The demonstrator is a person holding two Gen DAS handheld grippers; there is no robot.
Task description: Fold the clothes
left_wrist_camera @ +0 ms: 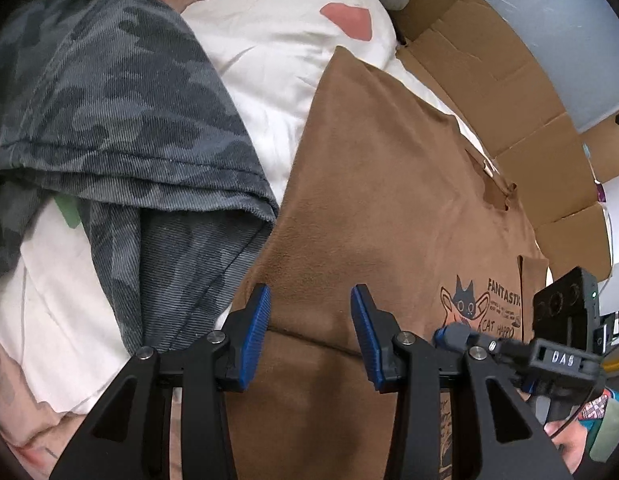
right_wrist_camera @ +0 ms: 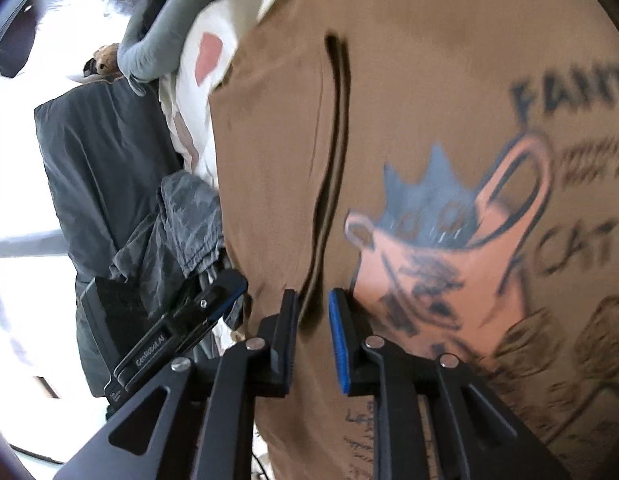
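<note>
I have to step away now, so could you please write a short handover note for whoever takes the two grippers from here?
Left gripper: open, holding nothing, poised over the brown cat-print T-shirt.
Right gripper: jaws slightly apart at a fold line in the same shirt, beside the cat print; whether it pinches fabric cannot be told, as that view is blurred.
The shirt lies spread on the white patterned bedding, with at least one side apparently folded in. The grey camouflage garment lies crumpled to its left.
Left to do: finish folding the shirt, then fold the camouflage garment.
</note>
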